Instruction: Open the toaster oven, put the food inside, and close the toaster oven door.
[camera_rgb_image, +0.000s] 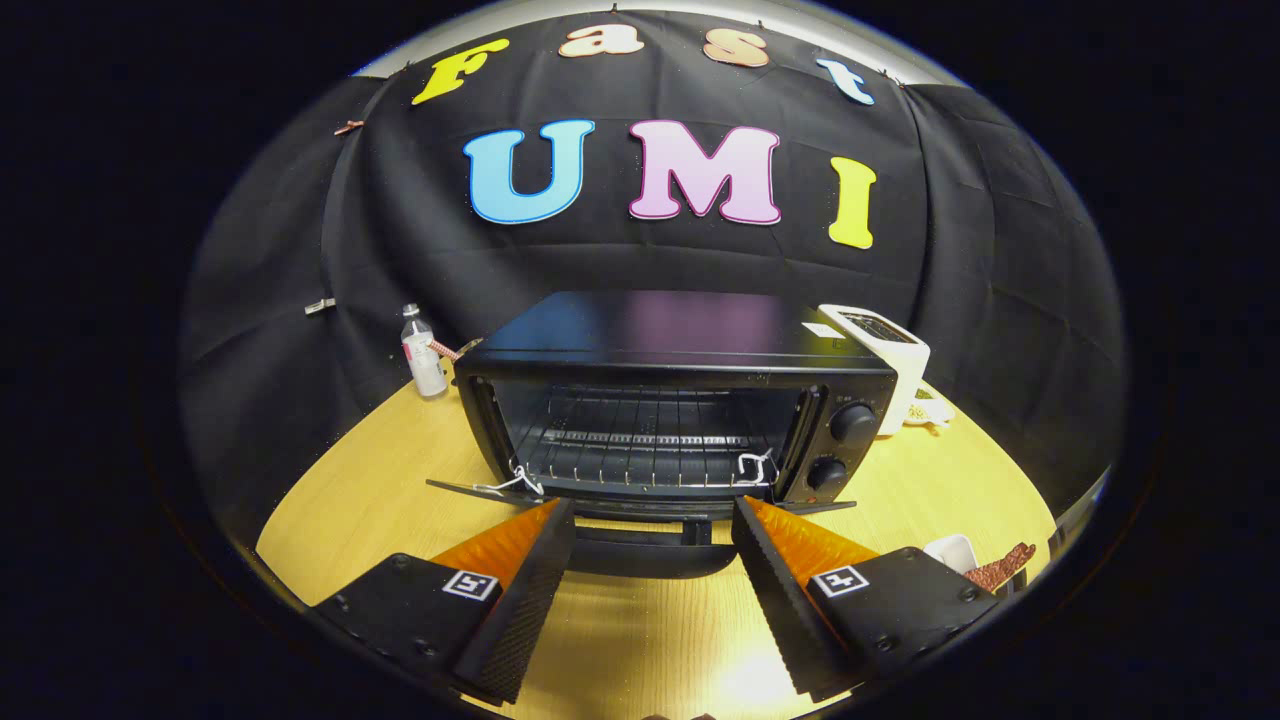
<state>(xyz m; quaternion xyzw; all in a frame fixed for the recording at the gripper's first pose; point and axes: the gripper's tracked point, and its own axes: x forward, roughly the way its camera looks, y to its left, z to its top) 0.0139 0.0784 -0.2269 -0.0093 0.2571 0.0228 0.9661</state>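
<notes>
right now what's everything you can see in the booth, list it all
toaster oven: one, black, middle of the table, just beyond the fingers, two knobs on its front
oven door: one, black, folded down flat, its handle between the fingertips
oven rack: one, metal wire, inside the open oven, nothing on it
bottle: one, clear plastic with a white cap, on the table beside the oven
toaster: one, white, behind the oven's knob side
white dish: one, on the table near one finger's base
brown food item: one, reddish brown, next to the white dish
table: one, light wood
gripper: one, fingers spread apart, open either side of the door handle, not pressing it
</notes>
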